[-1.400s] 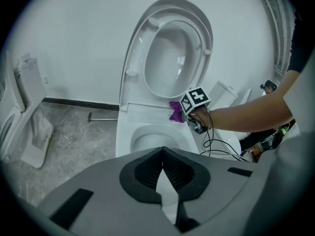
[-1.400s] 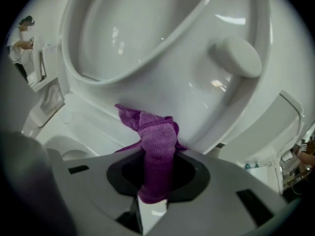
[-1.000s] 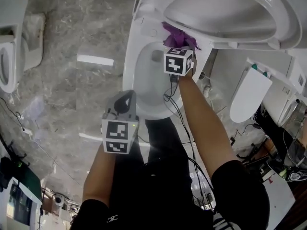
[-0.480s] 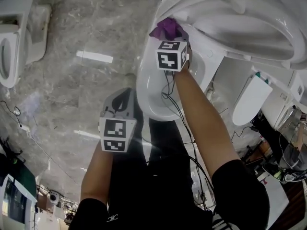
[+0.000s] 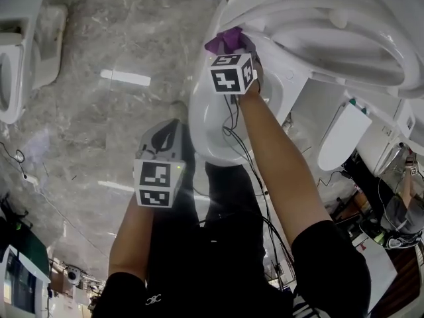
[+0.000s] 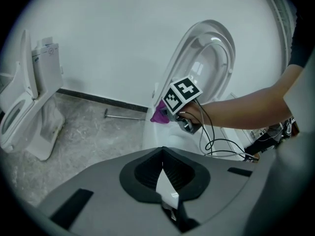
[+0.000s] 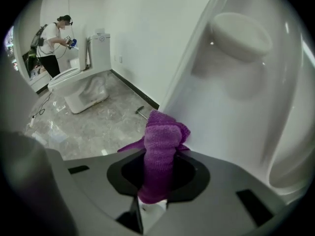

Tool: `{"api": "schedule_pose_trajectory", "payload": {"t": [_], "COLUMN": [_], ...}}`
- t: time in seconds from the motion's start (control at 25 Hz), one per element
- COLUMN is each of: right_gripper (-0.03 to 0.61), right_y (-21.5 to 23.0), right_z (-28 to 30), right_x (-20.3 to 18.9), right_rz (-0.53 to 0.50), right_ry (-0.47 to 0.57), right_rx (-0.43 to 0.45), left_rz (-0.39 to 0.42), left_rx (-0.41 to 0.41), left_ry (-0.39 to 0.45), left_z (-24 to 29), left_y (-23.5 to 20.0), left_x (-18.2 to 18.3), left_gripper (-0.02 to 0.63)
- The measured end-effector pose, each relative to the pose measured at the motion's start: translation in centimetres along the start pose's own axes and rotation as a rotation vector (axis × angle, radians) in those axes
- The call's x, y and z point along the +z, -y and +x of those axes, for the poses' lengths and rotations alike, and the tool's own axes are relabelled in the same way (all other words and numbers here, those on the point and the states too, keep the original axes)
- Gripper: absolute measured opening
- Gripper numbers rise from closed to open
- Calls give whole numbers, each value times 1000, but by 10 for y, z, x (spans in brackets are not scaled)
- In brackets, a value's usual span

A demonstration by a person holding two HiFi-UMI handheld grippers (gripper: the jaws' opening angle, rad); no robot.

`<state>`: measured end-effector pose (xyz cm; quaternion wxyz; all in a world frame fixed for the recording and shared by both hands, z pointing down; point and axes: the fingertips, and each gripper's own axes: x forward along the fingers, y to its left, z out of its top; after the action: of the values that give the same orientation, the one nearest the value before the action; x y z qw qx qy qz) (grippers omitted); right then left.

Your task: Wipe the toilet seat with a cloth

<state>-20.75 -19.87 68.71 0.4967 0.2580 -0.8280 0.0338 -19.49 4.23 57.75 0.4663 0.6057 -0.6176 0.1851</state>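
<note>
Purple cloth (image 5: pixel 225 40), narrowly pinched by right gripper (image 5: pixel 235 53) at upper-centre toilet seat (image 5: pixel 318 18), could drag loose; left gripper (image 6: pixel 164 173) closed, empty.

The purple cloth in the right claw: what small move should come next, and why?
Probably slide the right claw sideways along the raised white plastic toilet seat, with the purple knitted cloth pressed on it. The claw is shut on the cloth, which sits near the seat's edge, and most of the seat's surface lies beside it, apparently still to be wiped.
</note>
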Motion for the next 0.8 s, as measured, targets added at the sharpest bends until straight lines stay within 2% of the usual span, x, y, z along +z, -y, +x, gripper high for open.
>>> {"api": "schedule_pose_trajectory", "payload": {"t": [0.16,0.32,0.44,0.64,0.8], "right_gripper": [94,94,94,94,94], "right_y": [-5,26,69,174,228], "right_z": [-25,-76,-120,-172,-195], "right_x": [-22,-53,-87,-137,-155], "right_rz": [64,202,304,426,484], "right_ry": [-17,40,68,93,114], "right_rx": [53,8,-57,-219,-267], "left_rz": [52,62,63,99,101], "left_rx": [-19,-15,-16,-29,-24], "left_ry": [-12,7,18,50,41], "left_z": [2,4,7,21,28], "left_y": [16,36,63,122,160], "left_x": [5,22,30,42,34], "left_gripper": [5,5,5,5,5]}}
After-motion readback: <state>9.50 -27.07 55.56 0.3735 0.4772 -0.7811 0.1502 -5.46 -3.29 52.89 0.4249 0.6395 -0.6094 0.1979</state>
